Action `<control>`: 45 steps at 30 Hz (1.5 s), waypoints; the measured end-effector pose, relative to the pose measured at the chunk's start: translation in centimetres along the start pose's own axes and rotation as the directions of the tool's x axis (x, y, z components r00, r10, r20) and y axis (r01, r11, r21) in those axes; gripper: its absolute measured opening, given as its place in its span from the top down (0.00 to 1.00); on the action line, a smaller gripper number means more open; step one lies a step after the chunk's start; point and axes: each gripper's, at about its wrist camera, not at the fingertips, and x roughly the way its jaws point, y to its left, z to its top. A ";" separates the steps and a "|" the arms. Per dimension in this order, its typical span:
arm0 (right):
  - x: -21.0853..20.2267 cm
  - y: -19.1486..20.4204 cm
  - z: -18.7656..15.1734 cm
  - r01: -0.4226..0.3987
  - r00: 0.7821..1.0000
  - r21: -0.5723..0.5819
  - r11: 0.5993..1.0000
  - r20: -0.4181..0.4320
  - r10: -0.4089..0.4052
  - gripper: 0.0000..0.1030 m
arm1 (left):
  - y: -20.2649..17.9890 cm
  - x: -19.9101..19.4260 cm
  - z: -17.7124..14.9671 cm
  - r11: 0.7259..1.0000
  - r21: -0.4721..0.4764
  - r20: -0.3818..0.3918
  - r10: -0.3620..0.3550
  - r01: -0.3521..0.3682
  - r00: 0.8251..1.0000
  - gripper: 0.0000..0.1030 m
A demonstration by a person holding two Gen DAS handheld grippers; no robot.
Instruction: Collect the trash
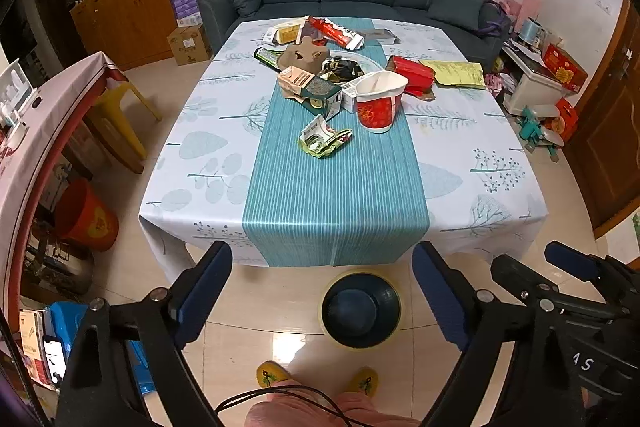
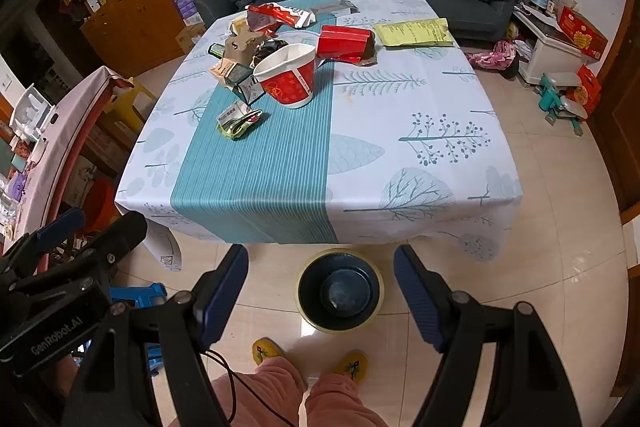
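A: So, any trash collected?
B: No. The pile (image 1: 328, 75) sits on the table (image 1: 460, 163); the bin (image 1: 361, 311) looks empty. Both hand-held grippers, left (image 1: 322, 291) and right (image 2: 320, 291), gape wide, holding nothing.

Clothed table (image 1: 460, 163), red paper cup (image 1: 378, 105), crumpled wrapper (image 1: 324, 142), cartons, yellow sheet (image 1: 458, 73)

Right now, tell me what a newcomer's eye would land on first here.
The pile of trash on the table draws the eye first: a red and white paper bucket stands on the teal runner, with a crumpled green wrapper just in front of it. On the floor before the table sits a dark bin, with nothing in it yet. The left gripper and right gripper both hang open above it.
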 end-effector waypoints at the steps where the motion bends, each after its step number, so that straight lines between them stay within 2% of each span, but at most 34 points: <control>1: 0.0 0.0 0.0 0.000 1.000 0.000 1.000 0.000 0.000 0.27 | -0.1 0.0 0.0 1.000 0.001 0.001 0.001 -0.001 1.000 0.14; 45: 0.0 -0.1 -0.3 0.000 1.000 0.001 1.000 -0.003 0.000 0.27 | -0.3 -0.4 -0.9 1.000 0.012 -0.014 0.010 -0.010 1.000 0.14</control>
